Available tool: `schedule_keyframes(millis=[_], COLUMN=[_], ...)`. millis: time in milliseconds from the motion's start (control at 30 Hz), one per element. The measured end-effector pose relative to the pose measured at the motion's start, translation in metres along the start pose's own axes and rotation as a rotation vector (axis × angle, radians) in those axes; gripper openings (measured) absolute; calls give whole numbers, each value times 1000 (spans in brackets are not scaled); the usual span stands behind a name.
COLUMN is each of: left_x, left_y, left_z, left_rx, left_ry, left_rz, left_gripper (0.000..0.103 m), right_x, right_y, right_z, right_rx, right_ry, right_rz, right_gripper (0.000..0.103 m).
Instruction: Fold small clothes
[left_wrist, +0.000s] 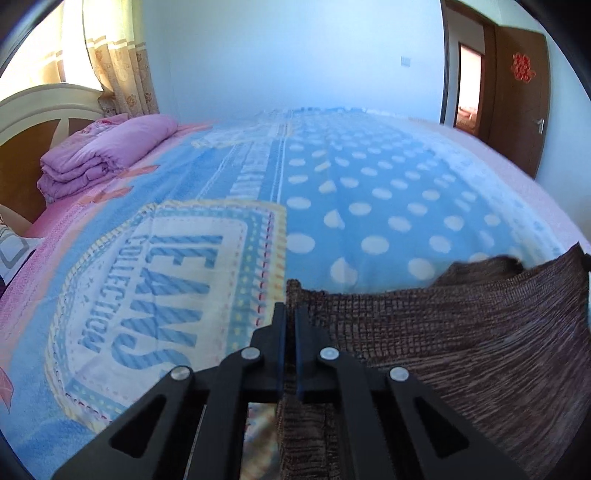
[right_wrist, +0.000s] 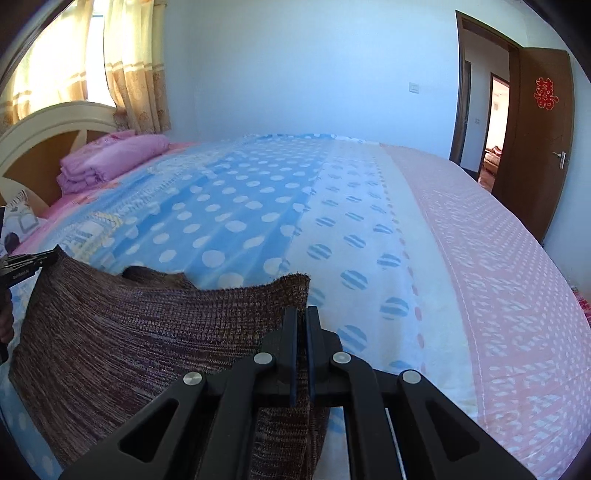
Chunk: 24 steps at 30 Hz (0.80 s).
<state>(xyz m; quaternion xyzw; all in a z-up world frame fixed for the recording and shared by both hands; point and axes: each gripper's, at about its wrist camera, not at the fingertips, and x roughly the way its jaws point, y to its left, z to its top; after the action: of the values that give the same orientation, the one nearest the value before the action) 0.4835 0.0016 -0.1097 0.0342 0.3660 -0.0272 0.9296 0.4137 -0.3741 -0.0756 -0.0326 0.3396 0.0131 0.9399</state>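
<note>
A brown knitted garment (left_wrist: 461, 339) hangs stretched between my two grippers above the bed. My left gripper (left_wrist: 290, 314) is shut on the garment's left top corner. My right gripper (right_wrist: 301, 317) is shut on its right top corner, where the knit (right_wrist: 147, 332) sags to the left toward the other gripper (right_wrist: 33, 264), seen at the frame's left edge. A darker fold of the garment (right_wrist: 155, 277) shows behind the top edge. The lower part of the garment is hidden under the grippers.
The bed carries a blue polka-dot cover (left_wrist: 369, 206) with a lettered patch (left_wrist: 166, 291) and a pink band (right_wrist: 498, 258) on the right. Folded pink bedding (left_wrist: 107, 155) lies by the headboard (right_wrist: 55, 140). An open brown door (right_wrist: 535, 147) stands at the far right.
</note>
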Motion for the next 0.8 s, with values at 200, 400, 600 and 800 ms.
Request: schedule_keyframes(millis=[200, 400, 600, 800], left_x=[8, -75, -108, -111], left_y=[-5, -9, -29, -15], left_z=[-13, -38, -104, -134], left_rx=[9, 83, 193, 109], left_ry=[60, -76, -7, 58], left_rz=[77, 34, -7, -34], left_gripper=[29, 55, 66, 67], right_x=[28, -52, -89, -104], right_y=[-2, -6, 6, 0], right_z=[-21, -35, -85, -122], right_rx=[16, 62, 43, 94], right_ry=[132, 33, 114, 160], right_rz=[-28, 91, 175, 196], right_gripper=[19, 38, 38, 38])
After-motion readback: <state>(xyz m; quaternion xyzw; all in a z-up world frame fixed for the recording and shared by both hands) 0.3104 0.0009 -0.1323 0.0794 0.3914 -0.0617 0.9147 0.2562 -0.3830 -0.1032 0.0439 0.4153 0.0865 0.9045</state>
